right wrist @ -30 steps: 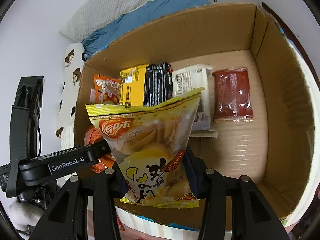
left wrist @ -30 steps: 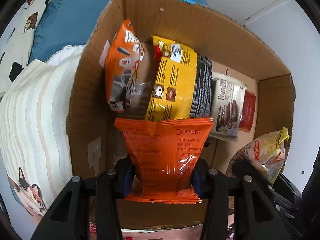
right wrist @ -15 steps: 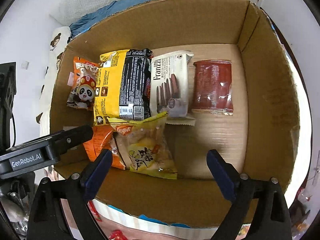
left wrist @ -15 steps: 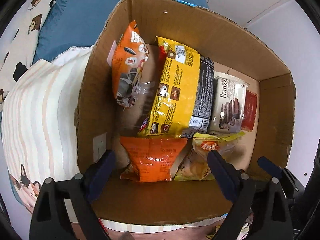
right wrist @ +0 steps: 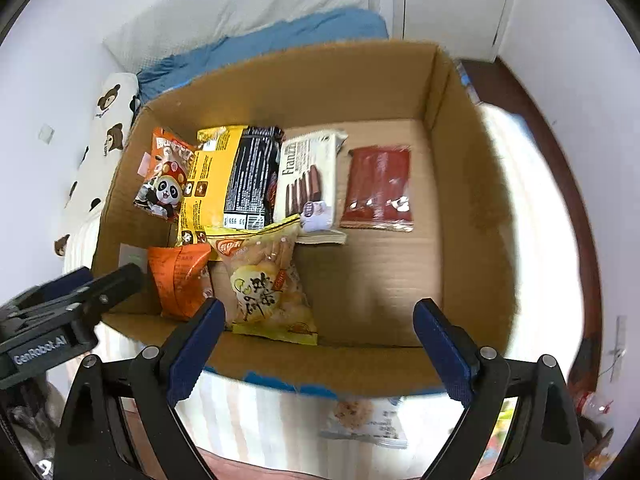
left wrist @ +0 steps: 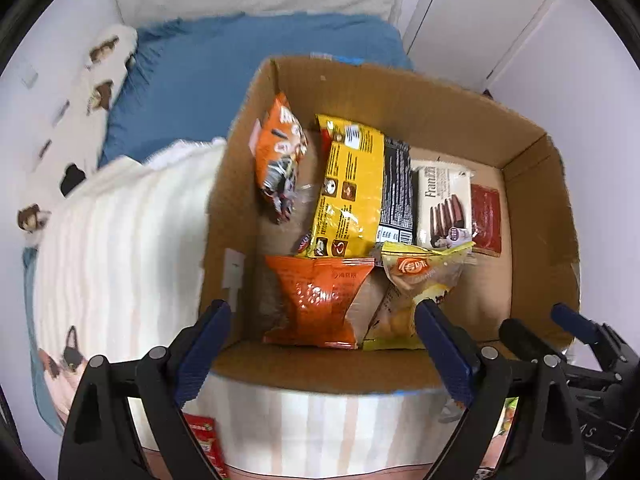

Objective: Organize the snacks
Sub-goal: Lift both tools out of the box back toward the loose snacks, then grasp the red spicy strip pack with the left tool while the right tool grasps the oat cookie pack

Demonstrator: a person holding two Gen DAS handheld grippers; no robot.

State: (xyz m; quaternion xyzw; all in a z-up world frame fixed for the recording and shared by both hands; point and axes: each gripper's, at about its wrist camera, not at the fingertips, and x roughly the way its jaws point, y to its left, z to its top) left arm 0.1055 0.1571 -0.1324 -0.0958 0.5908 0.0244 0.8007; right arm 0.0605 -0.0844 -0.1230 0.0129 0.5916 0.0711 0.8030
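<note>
A cardboard box (left wrist: pixel 536 248) (right wrist: pixel 472 208) sits on a striped bed cover. Inside lie an orange bag (left wrist: pixel 316 300) (right wrist: pixel 180 280), a yellow chip bag (left wrist: pixel 416 288) (right wrist: pixel 268 280), an orange panda snack (right wrist: pixel 166 176), a yellow-black pack (left wrist: pixel 360 188) (right wrist: pixel 232 176), a white Franzzi wafer pack (left wrist: pixel 444 204) (right wrist: pixel 308 184) and a red pack (left wrist: pixel 486 216) (right wrist: pixel 380 188). My left gripper (left wrist: pixel 324 344) is open and empty above the box's near edge. My right gripper (right wrist: pixel 320 340) is open and empty, also over the near edge.
A blue blanket (left wrist: pixel 208 76) and a bear-print pillow (right wrist: pixel 108 128) lie behind the box. A red packet (left wrist: pixel 204 440) and a white cookie packet (right wrist: pixel 360 420) lie on the cover in front of the box. A white door (left wrist: pixel 480 12) stands behind.
Both grippers opened and let go of the orange bag and the yellow chip bag, which now lie in the box. Both grippers have since drawn back and up from the box.
</note>
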